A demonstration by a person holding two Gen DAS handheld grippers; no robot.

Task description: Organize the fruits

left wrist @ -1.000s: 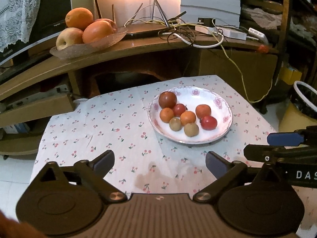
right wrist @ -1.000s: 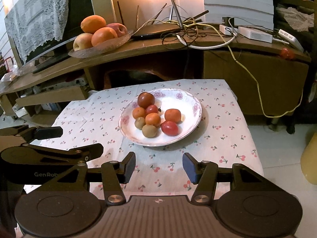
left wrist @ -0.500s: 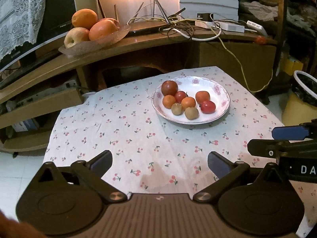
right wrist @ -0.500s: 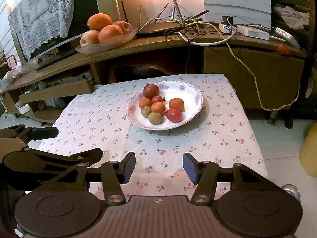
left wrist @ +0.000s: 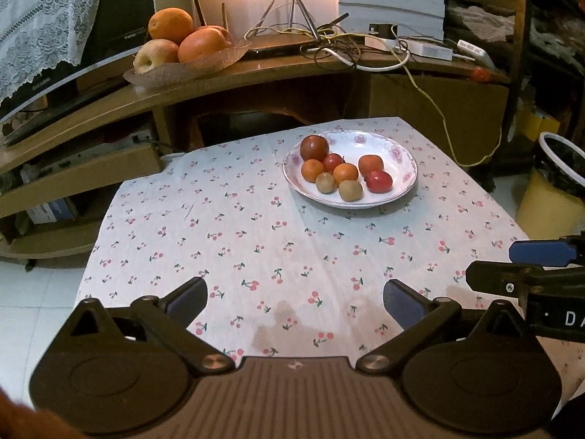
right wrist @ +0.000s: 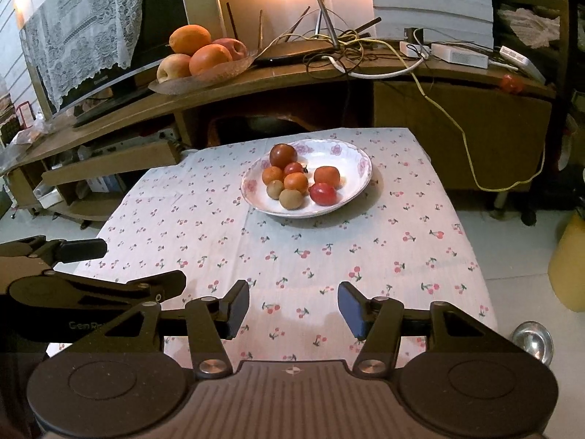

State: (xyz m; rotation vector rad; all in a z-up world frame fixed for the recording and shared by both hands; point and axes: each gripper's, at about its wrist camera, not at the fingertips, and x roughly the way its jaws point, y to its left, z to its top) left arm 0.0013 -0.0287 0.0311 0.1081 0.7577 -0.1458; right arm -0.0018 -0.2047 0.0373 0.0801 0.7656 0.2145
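Note:
A white floral plate (left wrist: 404, 168) (right wrist: 351, 153) sits at the far side of the cherry-print tablecloth (left wrist: 256, 241) (right wrist: 365, 256). It holds several small fruits: a dark red one (left wrist: 313, 147), orange ones (left wrist: 345, 172), brownish ones (left wrist: 350, 190) and a red one (left wrist: 379, 181) (right wrist: 323, 194). My left gripper (left wrist: 295, 298) is open and empty above the cloth's near edge. My right gripper (right wrist: 293, 307) is open and empty, also near the front edge, well short of the plate.
A wooden shelf behind the table carries a leaf-shaped dish (left wrist: 190, 67) with large oranges and apples, a router and tangled cables (left wrist: 329, 47). A yellow bin (left wrist: 548, 197) stands to the right. A metal bowl (right wrist: 532, 340) lies on the floor.
Both grippers have pulled back from the plate, which now looks smaller and farther. Both stay open and empty.

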